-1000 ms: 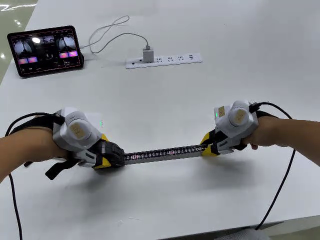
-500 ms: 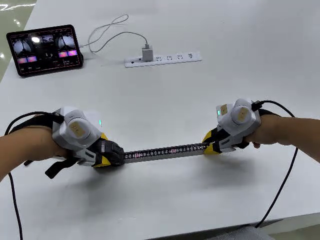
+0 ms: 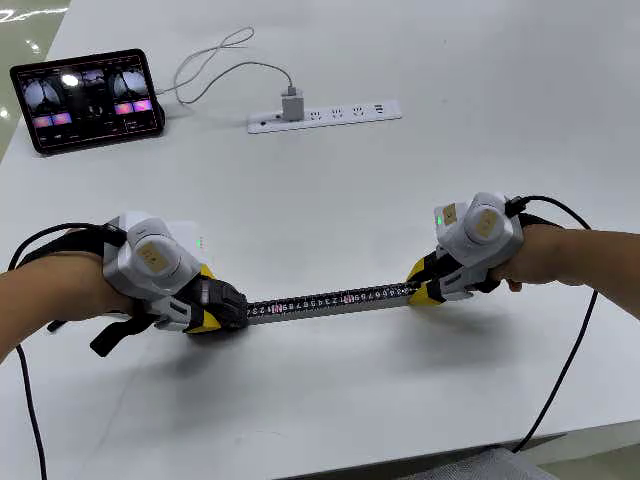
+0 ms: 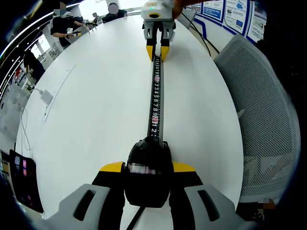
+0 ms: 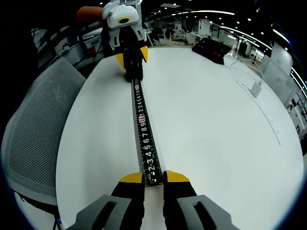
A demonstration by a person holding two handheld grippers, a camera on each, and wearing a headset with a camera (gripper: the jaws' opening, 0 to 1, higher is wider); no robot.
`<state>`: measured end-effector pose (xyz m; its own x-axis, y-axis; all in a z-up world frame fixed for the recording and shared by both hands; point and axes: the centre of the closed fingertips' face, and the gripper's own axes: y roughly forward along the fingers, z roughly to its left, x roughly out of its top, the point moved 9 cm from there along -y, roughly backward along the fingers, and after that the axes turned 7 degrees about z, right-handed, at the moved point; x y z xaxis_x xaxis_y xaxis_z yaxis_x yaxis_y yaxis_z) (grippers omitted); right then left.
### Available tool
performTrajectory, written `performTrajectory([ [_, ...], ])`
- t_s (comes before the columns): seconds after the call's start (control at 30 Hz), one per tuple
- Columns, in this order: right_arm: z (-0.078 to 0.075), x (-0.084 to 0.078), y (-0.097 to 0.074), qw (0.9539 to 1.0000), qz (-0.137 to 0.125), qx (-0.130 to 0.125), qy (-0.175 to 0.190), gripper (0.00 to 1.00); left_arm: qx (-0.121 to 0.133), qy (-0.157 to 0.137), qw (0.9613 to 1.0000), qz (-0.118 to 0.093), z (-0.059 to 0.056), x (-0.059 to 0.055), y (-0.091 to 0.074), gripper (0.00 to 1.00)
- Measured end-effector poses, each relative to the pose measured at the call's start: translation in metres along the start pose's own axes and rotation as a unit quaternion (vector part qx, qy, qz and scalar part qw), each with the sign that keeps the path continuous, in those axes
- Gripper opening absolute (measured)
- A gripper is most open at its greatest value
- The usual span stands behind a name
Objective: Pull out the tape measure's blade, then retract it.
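The black tape measure case (image 3: pixel 222 306) (image 4: pixel 147 167) sits between the yellow-tipped jaws of my left gripper (image 3: pixel 205 308) (image 4: pixel 147 167), which is shut on it at the near left of the white table. Its dark numbered blade (image 3: pixel 330 300) (image 4: pixel 155 100) (image 5: pixel 143 134) runs straight out to the right, just above the tabletop. My right gripper (image 3: pixel 418 285) (image 5: pixel 153 178) is shut on the blade's end, the low numbers lying right at its jaws. In the right gripper view the left gripper (image 5: pixel 128 43) faces me from the far end of the blade; the right gripper (image 4: pixel 157 36) appears likewise in the left gripper view.
A tablet (image 3: pixel 85 98) with a lit screen lies at the far left. A white power strip (image 3: pixel 325 115) with a plugged charger and looping cable (image 3: pixel 215 65) lies behind the work. A grey mesh chair (image 4: pixel 259 115) stands at the table's near edge. Black cables trail from both grippers.
The right gripper has drawn slightly further to the right, so a little more blade shows between the grippers. The left gripper and case have stayed put.
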<state>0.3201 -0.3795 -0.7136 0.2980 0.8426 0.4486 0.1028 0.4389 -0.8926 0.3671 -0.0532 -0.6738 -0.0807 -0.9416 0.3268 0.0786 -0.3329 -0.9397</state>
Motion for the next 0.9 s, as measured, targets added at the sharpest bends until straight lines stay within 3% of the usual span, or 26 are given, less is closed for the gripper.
performTrajectory([
  [0.13,0.0023,0.0019,-0.0006,1.0000,0.003,-0.001,0.005,0.11,-0.001,-0.009,0.9999,-0.007,0.0016,-0.0013,0.0004,0.30],
  [0.37,0.0041,0.0059,-0.0005,0.9993,0.029,-0.008,-0.024,0.12,-0.005,-0.005,0.9998,-0.020,0.0026,-0.0021,0.0017,0.31],
  [0.9,0.0011,0.0067,-0.0004,0.9978,0.047,-0.007,-0.046,0.12,0.000,0.007,0.9998,-0.017,0.0016,-0.0003,0.0014,0.32],
])
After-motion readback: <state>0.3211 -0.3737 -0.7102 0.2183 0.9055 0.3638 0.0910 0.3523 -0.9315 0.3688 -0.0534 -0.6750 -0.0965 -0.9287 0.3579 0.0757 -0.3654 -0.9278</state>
